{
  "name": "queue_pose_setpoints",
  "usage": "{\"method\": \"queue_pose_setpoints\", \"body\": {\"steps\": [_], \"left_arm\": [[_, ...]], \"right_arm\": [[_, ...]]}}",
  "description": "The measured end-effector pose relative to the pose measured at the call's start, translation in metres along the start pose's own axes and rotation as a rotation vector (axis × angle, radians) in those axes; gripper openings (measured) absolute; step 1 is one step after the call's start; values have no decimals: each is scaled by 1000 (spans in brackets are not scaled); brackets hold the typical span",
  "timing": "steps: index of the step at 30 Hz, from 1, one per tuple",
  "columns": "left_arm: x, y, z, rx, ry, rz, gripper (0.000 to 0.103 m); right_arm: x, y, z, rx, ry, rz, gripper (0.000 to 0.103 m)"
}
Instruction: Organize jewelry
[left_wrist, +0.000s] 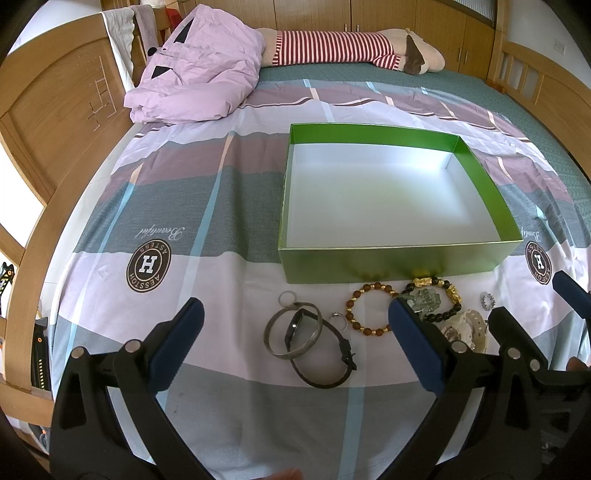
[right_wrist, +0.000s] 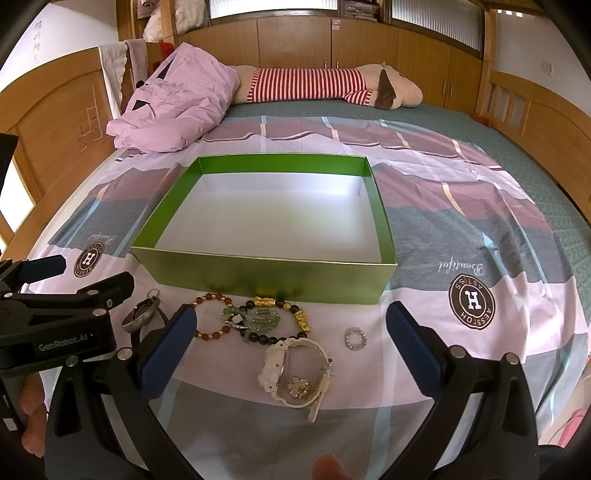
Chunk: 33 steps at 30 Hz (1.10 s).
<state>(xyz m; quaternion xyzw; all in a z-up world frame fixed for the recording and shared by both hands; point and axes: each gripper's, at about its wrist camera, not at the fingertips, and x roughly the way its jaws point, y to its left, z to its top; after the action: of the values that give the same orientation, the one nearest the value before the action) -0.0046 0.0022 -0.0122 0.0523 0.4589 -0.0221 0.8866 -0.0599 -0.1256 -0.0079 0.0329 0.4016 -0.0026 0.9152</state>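
Jewelry lies in a loose row on the bed sheet (right_wrist: 424, 229), just in front of the near wall of the green box (right_wrist: 266, 275); box is empty, nothing sorted yet.

Left to right: small key ring (left_wrist: 287, 298), silver bangle (left_wrist: 293, 334) overlapping black watch (left_wrist: 321, 354), small ring (left_wrist: 338, 316), brown bead bracelet (left_wrist: 370, 308), black-and-gold bead bracelet (right_wrist: 284, 319) w/ pale green stone bracelet (right_wrist: 255, 319) lying inside it, white watch (right_wrist: 295, 369) w/ sparkly brooch (right_wrist: 301, 387) in its loop, crystal ring (right_wrist: 355, 338).

Handling, by judgement:
- All light. Bangle stiff & smooth, likely slippery; pinch across its band.
- Bead strands floppy, prob. elastic; pinch 1 bead, expect sag.
- Overlapping bracelets may drag each other up.
- White watch bulkiest; grip strap beside the case.
- Rings tiny, flat on soft cloth; hardest pick.

Left gripper (left_wrist: 295, 332) fingers spread wide, holding nothing, hovering over bangle & black watch. Right gripper (right_wrist: 290, 336) likewise wide open & empty, above white watch.

Surface: soft bed, sheet gives under pressure. Room: wooden bed frame (left_wrist: 55, 122), cabinets, pink quilt (right_wrist: 173, 99), striped plush toy (right_wrist: 314, 83) at far side.
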Motion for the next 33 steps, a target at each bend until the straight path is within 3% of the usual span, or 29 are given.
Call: {"method": "queue_pose_setpoints", "body": {"steps": [3, 6, 9, 12, 13, 14, 17, 19, 22, 24, 25, 27, 28, 30, 33], "left_arm": [[-1, -1, 2, 0, 0, -1, 101], [4, 2, 1, 7, 19, 3, 101], [14, 14, 3, -13, 65, -29, 101], [22, 22, 5, -33, 104, -30, 101], [28, 26, 3, -43, 128, -25, 96], [29, 27, 4, -49, 141, -28, 86], [43, 28, 0, -72, 228, -88, 62], [53, 27, -5, -84, 293, -135, 53], [65, 26, -12, -91, 351, -153, 53], [69, 28, -15, -85, 361, -130, 55], [71, 28, -15, -86, 364, -122, 65], [75, 33, -15, -98, 367, -99, 71], [77, 35, -14, -104, 377, -93, 67], [82, 40, -16, -124, 398, -118, 49], [83, 42, -17, -135, 398, -117, 48]], "right_arm": [[0, 0, 1, -5, -1, 1, 102], [0, -16, 12, 2, -9, -58, 102], [13, -45, 22, 35, 65, -77, 101], [31, -68, 20, 91, 184, -22, 75], [37, -72, 18, 106, 224, -6, 56], [39, -75, 17, 115, 240, 1, 48], [47, -70, 9, 124, 309, 112, 47], [54, -58, 5, 96, 361, 162, 47], [64, -40, -5, 28, 422, 149, 49], [64, -34, -7, 8, 403, 131, 69], [63, -31, -8, -3, 405, 129, 76], [62, -29, -10, -6, 409, 157, 76], [63, -26, -11, -8, 412, 170, 76], [63, -17, -14, -36, 425, 201, 76], [68, -7, -23, -90, 443, 161, 72]]}}
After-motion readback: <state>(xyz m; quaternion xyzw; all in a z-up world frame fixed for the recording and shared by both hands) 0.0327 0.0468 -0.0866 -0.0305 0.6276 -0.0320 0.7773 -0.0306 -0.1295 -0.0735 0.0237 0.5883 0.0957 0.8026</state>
